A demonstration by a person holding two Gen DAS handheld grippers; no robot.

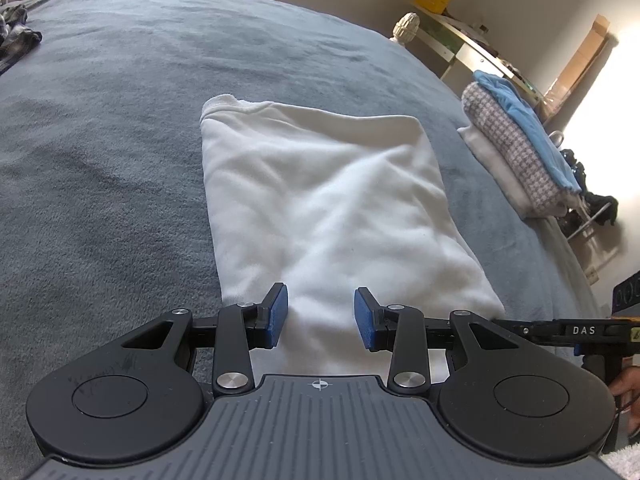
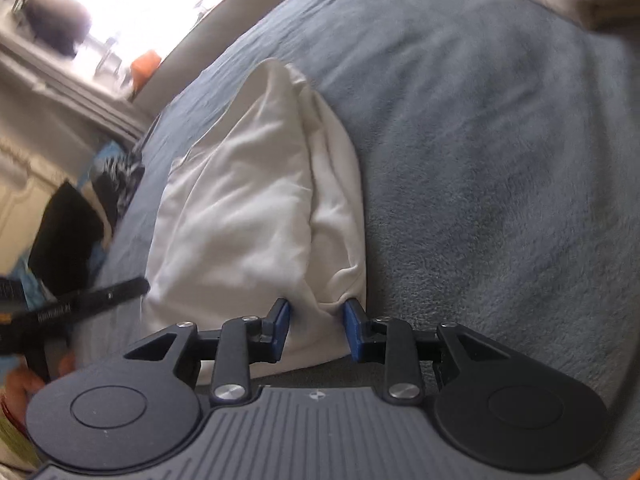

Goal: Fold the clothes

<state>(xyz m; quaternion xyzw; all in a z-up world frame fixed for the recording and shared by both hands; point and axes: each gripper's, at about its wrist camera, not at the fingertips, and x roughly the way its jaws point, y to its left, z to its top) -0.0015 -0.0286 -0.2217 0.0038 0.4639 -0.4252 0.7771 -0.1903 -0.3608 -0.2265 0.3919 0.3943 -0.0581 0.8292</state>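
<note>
Grey blanket covers the bed (image 1: 100,152) you are working on, with daylight coming in on the right. Your left tongs (image 1: 321,316) hover at the near end of the white garment (image 1: 320,200), their pads partly apart with cloth showing between them but not pinched; nothing is held there. Your right tongs (image 2: 316,330) sit at the garment's near right corner (image 2: 256,208), jaws narrowly apart, with a bunched edge of cloth between them. The right pad looks to touch the fabric, the left one seems just clear, so you cannot call it a firm grip yet.

The garment is already folded into a long strip. Its long axis runs straight away from you, from the tongs at the near end to the ribbed hem at the far end. Both hands stand at the same near edge, left tongs toward its middle, right tongs at its right corner. So the likely next fold carries the near end away from you, over onto the far half, and both tongs need cloth before you lift.

Farther out, a stack of folded clothes (image 1: 516,148) rests near the bed's right edge, well apart from the garment. A dark patterned item (image 1: 16,32) lies at the far left.
</note>
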